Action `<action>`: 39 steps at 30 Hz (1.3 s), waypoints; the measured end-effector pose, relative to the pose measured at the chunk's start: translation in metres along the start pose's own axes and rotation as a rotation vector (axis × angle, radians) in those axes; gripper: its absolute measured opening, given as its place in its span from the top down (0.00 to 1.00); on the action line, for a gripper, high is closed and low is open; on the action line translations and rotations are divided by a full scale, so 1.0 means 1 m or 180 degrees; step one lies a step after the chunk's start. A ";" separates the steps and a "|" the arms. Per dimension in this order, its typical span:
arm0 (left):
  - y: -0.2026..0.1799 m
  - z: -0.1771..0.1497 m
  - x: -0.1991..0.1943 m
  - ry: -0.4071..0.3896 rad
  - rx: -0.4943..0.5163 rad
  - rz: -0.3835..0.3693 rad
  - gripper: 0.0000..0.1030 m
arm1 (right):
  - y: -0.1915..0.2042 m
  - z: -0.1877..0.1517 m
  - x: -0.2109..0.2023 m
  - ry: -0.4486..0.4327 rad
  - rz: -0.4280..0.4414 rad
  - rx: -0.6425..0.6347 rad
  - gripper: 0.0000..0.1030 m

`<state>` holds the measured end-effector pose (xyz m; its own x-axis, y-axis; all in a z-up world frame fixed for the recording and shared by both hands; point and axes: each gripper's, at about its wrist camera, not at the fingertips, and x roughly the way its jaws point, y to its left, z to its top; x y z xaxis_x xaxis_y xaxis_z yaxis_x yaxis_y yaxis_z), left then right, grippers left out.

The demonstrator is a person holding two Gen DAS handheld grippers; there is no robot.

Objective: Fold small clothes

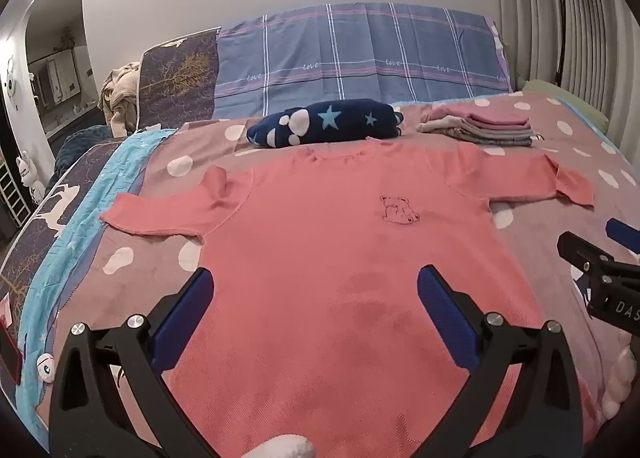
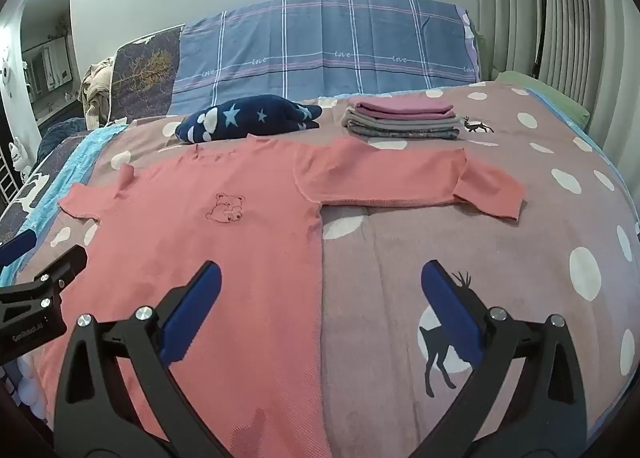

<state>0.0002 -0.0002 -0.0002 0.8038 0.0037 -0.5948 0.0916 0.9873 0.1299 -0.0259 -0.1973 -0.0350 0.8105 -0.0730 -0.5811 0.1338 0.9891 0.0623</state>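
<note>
1. Left gripper (image 1: 314, 296): our jaws spread wide, nothing between them, hovering over the lower body of the pink shirt (image 1: 340, 258).
2. Right gripper (image 2: 320, 294): jaws likewise spread and empty, straddling the shirt's right side hem, one finger over shirt, one over the blanket (image 2: 500, 258).
3. Pink shirt: we find it laid flat, sleeves out, bear motif up, mid-bed toward the near edge.
4. Navy star-patterned bundle (image 2: 248, 118): just beyond the collar.
5. Stack of folded clothes (image 2: 404, 118): toward the bed's far edge, right of the bundle.
6. Plaid headboard cover (image 2: 328, 46): behind both.
</note>
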 end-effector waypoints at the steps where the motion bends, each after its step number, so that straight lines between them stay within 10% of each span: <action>1: 0.000 0.000 0.000 -0.0003 -0.0001 0.0006 0.01 | 0.001 0.000 0.000 -0.0010 -0.0006 -0.0013 0.02; 39: -0.007 -0.018 0.023 0.0248 0.0092 -0.0074 0.01 | 0.007 -0.001 0.011 0.0115 -0.0158 -0.0097 0.02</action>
<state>0.0078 -0.0039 -0.0287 0.7532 -0.0058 -0.6578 0.1275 0.9823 0.1374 -0.0168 -0.1911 -0.0421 0.7821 -0.1181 -0.6118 0.1555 0.9878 0.0082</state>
